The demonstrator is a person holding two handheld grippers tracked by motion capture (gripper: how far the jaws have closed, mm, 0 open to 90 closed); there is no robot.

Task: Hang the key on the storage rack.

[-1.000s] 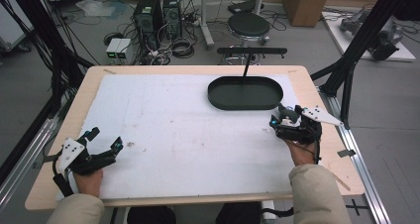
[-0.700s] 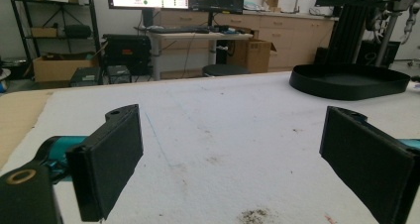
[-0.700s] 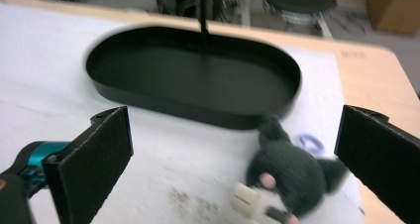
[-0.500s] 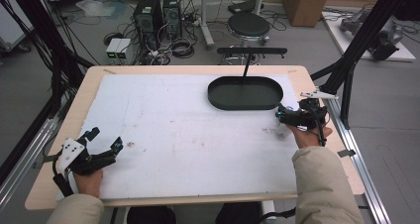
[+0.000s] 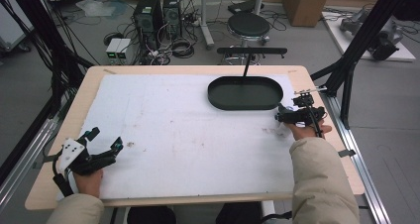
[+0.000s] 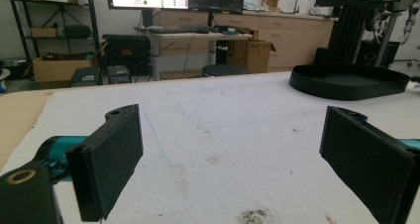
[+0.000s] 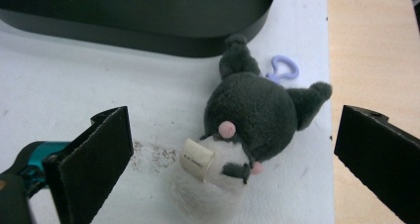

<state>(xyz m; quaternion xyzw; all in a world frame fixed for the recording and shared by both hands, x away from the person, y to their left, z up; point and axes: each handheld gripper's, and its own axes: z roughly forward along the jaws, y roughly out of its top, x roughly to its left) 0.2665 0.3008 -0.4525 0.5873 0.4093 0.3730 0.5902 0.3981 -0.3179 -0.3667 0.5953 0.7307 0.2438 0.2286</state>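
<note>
**Right gripper poised over a plush toy beside the black tray**

The plush toy, dark grey with a white face and pink spots, lies on the white mat just beside the black oval tray, off the tray's right end and near the mat's outer edge. The right gripper hangs above it with jaws spread wide, nothing held, one jaw on either side of the toy. The left gripper rests well apart from the tray, at the near left of the mat, also wide and empty.

The likely risk: closing too high would pinch only soft fur, so the toy could slip or squeeze out sideways. The lilac clip and the paper tag could also snag on a jaw.

The toy's long axis runs from its white face up to its ears, which point toward the tray; the face points away from it.
</note>
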